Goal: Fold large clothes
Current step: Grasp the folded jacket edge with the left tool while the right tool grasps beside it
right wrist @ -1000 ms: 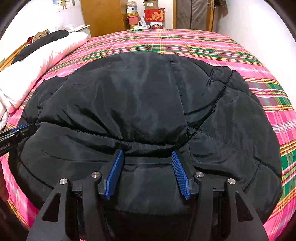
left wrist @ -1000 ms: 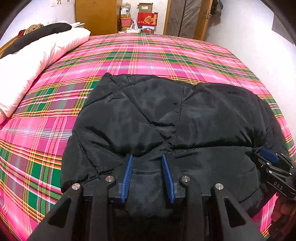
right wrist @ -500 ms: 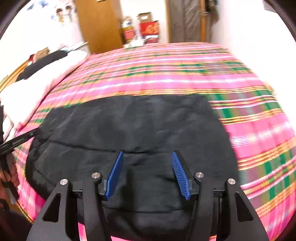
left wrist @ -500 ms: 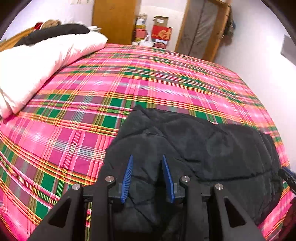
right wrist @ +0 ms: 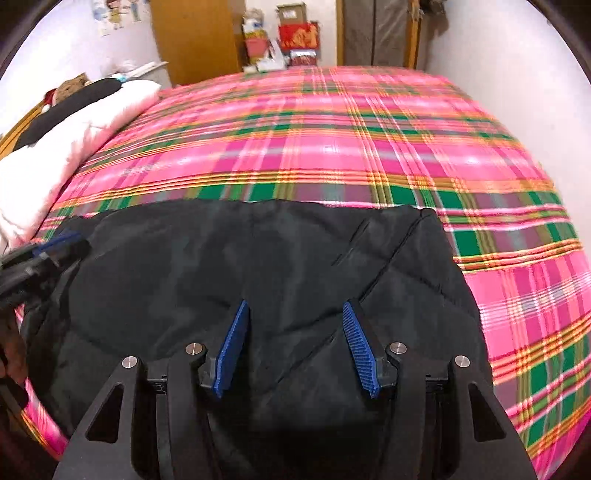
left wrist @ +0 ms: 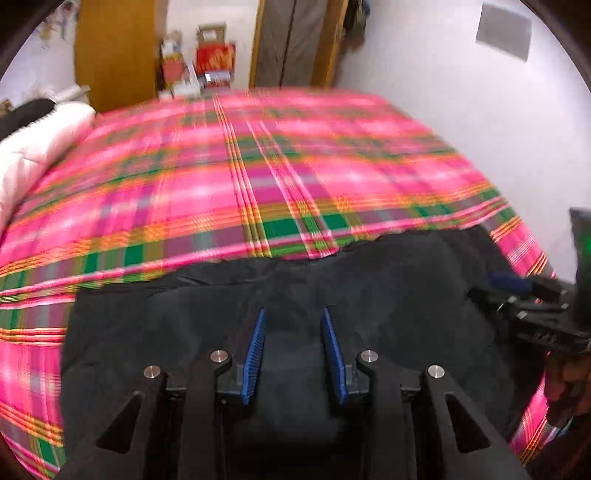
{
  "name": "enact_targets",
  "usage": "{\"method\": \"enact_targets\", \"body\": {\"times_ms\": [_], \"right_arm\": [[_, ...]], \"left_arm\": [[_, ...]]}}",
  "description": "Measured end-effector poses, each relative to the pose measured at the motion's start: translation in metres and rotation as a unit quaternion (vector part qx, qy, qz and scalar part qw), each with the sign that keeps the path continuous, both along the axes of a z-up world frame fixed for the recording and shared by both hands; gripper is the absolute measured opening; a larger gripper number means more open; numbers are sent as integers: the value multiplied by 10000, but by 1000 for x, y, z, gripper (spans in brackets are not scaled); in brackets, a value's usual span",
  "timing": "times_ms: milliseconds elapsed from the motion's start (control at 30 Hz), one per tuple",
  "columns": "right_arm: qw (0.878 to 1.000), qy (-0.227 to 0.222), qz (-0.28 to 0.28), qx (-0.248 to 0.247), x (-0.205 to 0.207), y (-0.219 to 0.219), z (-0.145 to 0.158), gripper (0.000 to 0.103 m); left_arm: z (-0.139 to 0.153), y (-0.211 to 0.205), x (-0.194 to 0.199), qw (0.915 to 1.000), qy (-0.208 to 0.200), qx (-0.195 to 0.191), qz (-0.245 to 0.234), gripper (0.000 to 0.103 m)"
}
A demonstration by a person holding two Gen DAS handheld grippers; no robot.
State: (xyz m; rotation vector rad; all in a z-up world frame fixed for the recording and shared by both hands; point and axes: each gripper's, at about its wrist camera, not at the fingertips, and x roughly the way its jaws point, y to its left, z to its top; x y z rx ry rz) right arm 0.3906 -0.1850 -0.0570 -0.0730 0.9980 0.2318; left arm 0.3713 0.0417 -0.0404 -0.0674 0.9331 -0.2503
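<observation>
Two grippers over a black jacket at the near edge of a plaid bed.

The left gripper (left wrist: pixel 293 349) shows dark fabric between its blue pads, but blur hides whether they pinch it; the right gripper (right wrist: pixel 295 347) has its jaws apart over the cloth, and I cannot tell whether it grips; the jacket (right wrist: pixel 258 266) is black, quilted with diagonal seams, and lies folded, its far edge straight across the bedspread (right wrist: pixel 332 147), a pink, green and orange plaid; a white duvet (right wrist: pixel 74 125) lies left of the jacket; beyond the jacket, past the bed, stand a wooden wardrobe (right wrist: pixel 195 37), red boxes (right wrist: pixel 299 35) and white walls.
</observation>
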Motion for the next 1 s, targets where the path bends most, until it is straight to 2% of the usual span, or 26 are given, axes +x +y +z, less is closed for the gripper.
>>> {"method": "enact_targets", "body": {"times_ms": [167,367,467,533,633,700,767,800,867,900,1000], "right_arm": [[9995,311,-44,74,19,-7,-24,54],[9992,379,-121,69,25,-5,-37,55],[9989,401,-158,159,29,-8,-30,55],[9987,336,-165,338,23,-16,-15,55],[9983,-75,-272,503,8,-36,12,55],[9977,-170,-430,502,4,-55,16,55],[9976,11,-601,340,9,-71,-1,55],[9977,83,-608,283,9,-75,-12,54],[9974,10,-593,403,8,-81,-28,54],[9969,-50,-636,470,8,-82,-31,54],[9970,-119,-638,423,13,-79,-39,53]], "left_arm": [[-31,-10,24,9993,355,76,95,34],[-44,-6,27,9989,409,-48,224,35],[-40,-9,27,9988,446,45,203,35],[-26,-5,22,9987,485,104,148,35],[2,15,5,9994,55,261,206,35],[8,36,-1,9980,-142,481,389,35],[-3,60,1,9949,-78,749,667,35],[-14,70,3,9941,59,760,769,35],[-33,86,5,9951,212,413,873,35],[-39,91,4,9954,165,241,912,35],[-46,89,3,9951,-4,269,949,35]]}}
